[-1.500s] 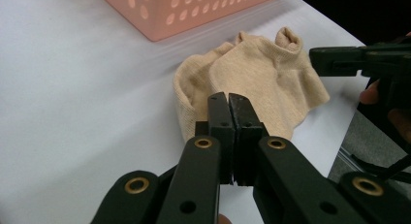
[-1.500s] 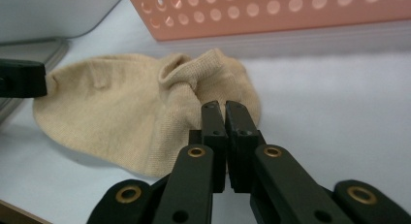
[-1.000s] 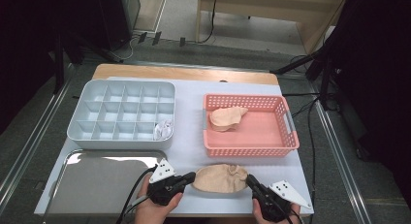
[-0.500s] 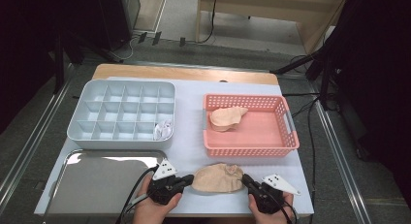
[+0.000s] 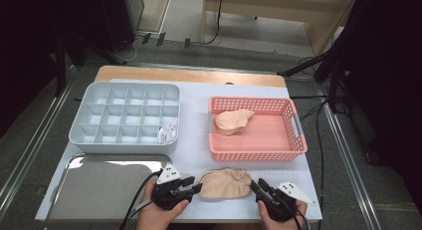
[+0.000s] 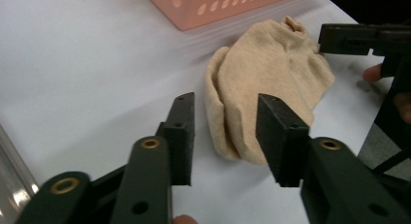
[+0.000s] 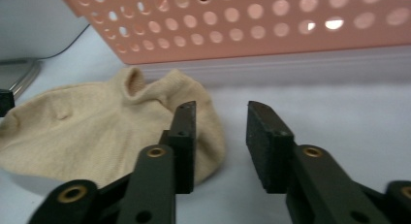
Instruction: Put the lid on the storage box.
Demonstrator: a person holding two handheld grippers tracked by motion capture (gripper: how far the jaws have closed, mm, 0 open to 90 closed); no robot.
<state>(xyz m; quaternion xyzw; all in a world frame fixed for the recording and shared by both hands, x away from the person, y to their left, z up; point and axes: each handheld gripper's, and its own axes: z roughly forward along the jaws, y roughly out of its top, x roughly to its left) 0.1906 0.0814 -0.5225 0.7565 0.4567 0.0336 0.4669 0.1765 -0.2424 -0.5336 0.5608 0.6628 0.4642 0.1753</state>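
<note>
step: sock (image 5: 225,183) approached, on worktop (image 5: 194,155) before basket (image 5: 256,149) | left claw (image 5: 195,186) wide at its left end | right claw (image 5: 255,185) wide at right edge | next: both ends to be pinched

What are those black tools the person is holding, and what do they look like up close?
Each hand holds a black two-jaw gripper, the left gripper and the right gripper. The jaws are flat rectangular black pads on slotted arms with brass-coloured rivets. A grey three-cornered plate sits on top of each, and black cables trail back from them. No sleeves are visible.
</note>
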